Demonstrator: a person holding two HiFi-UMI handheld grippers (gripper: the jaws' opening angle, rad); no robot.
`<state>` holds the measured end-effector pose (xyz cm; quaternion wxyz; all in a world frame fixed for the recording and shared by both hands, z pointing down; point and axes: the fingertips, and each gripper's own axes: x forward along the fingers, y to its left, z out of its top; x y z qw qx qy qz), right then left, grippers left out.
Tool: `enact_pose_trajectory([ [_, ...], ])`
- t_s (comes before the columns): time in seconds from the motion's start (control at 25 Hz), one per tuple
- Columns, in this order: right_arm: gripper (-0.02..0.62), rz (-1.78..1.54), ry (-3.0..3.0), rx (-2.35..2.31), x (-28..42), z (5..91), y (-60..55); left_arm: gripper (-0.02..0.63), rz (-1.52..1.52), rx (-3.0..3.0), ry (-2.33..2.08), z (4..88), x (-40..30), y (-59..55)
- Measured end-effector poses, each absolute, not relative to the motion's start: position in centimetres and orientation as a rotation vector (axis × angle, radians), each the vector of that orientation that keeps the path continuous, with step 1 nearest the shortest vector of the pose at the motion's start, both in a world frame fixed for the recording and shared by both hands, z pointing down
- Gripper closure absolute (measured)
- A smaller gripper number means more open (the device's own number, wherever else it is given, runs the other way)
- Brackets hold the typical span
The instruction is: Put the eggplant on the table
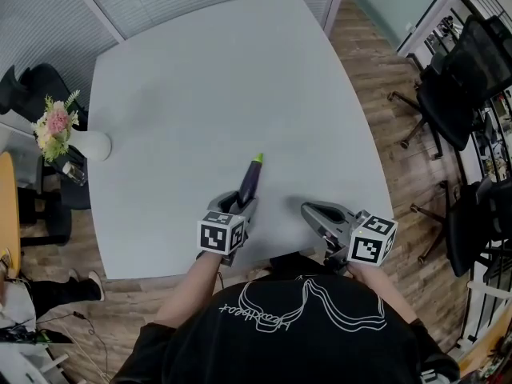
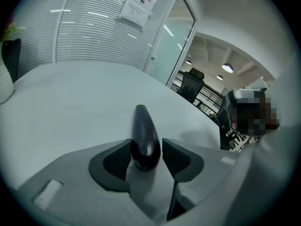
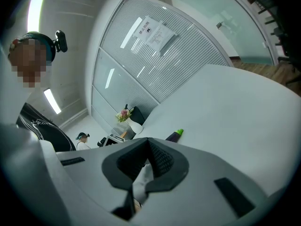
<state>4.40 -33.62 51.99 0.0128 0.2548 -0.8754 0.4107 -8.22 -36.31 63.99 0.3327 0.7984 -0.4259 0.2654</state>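
A dark purple eggplant (image 1: 249,184) with a green stem end lies on the pale grey table (image 1: 200,86), near its front edge, stem pointing away from me. My left gripper (image 1: 242,205) is shut on the eggplant's thick end. In the left gripper view the eggplant (image 2: 143,131) sits between the two black pads of the left gripper (image 2: 146,149), its far part resting on the tabletop. My right gripper (image 1: 307,210) hovers over the table edge just right of it, jaws shut and empty. In the right gripper view the right gripper (image 3: 148,144) shows closed pads, with the eggplant (image 3: 173,135) beyond them.
A white vase (image 1: 90,145) with pink flowers stands at the table's left edge. Black office chairs (image 1: 448,94) stand on the wood floor to the right. Slatted blinds and a glass wall lie behind the table.
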Motion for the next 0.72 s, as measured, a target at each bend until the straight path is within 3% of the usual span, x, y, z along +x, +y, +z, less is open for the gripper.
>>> enact_pose_trajectory([
  [0.72, 0.586, 1.26, -2.755, 0.765, 3.8, 50.7, -30.5, 0.356, 0.609, 2.148, -1.23, 60.1, -9.3, -35.1],
])
